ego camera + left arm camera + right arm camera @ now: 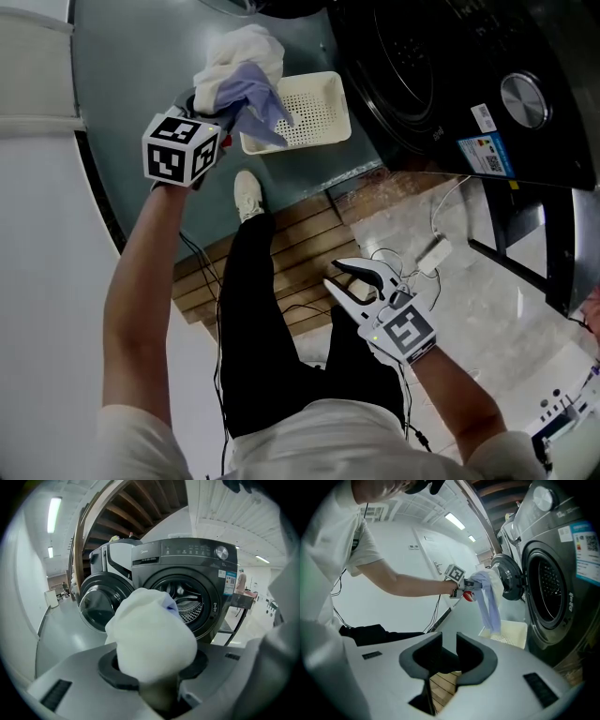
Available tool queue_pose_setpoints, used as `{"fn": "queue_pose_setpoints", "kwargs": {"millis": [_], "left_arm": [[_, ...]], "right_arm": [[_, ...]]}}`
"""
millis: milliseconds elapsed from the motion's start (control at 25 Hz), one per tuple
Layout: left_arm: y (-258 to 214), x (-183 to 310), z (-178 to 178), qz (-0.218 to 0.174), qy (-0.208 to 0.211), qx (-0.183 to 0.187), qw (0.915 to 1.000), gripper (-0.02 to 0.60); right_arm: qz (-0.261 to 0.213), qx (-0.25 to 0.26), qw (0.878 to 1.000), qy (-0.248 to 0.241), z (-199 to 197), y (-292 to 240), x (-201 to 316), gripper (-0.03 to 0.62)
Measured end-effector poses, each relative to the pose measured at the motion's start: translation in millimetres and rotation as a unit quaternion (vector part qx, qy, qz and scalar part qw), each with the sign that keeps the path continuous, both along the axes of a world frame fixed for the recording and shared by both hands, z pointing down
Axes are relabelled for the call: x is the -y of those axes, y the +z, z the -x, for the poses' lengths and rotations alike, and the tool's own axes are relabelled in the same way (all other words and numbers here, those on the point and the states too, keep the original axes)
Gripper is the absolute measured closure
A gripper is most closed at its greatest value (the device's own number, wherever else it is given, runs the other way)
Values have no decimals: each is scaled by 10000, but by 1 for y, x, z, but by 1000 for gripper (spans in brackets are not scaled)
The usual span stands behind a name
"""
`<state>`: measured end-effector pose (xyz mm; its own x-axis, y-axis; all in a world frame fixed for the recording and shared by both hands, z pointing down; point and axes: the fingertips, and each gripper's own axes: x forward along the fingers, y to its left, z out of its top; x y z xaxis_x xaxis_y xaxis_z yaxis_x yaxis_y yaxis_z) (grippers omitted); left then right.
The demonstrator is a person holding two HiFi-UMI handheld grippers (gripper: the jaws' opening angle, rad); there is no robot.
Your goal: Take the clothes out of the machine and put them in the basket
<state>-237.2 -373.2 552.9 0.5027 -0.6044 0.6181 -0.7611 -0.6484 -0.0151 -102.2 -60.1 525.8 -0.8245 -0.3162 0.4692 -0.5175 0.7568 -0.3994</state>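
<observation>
The person's left arm [141, 281] reaches forward over the grey floor [131, 56]. At its end the left gripper [228, 112] pinches a bundle of clothes [246, 67], one white piece and one pale purple piece. In the left gripper view the white cloth [154, 639] fills the space between the jaws, and both pads press on it. The purple piece [490, 602] hangs down from the grip. Its lower end is at the left edge of the basket [319, 117], but I cannot tell if it touches the basket.

The basket is cream plastic with small holes and it stands on the grey floor, just in front of the washing machine [422, 75]. Below the basket in the head view, a white shoe [247, 195] stands at the edge of some wooden boards [291, 253].

Further right and nearer to the person's body, the right gripper [354, 281] is over the boards, well apart from the basket and the clothes. Its jaws stand a little apart, and in the right gripper view only the boards show through the gap between them.

At the right is the dark washing machine. Its round door [101, 604] is swung open to the side and the metal drum [190, 606] shows inside. On the pale stone floor below it lie a white plug box [433, 251] and thin cables.
</observation>
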Motion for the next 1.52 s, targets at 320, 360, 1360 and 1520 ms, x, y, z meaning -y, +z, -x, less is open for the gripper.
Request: {"fn": "queue_pose_setpoints", "kwargs": {"millis": [320,360,1360,1520], "left_arm": [[76,7,-2,340,-118,-68,9993,402],[87,7,-3,396,-115,-65,9991,400],[334,39,-25,1640,285,406,9852,394],[369,37,-22,1900,335,512,9799,391]], "right_arm": [[88,-36,10000,26,10,24,22,499],[113,-41,9999,44,10,28,25,499],[700,-273,9962,437,30,123,110,499],[769,-334,9959,331,36,136,114,499]]}}
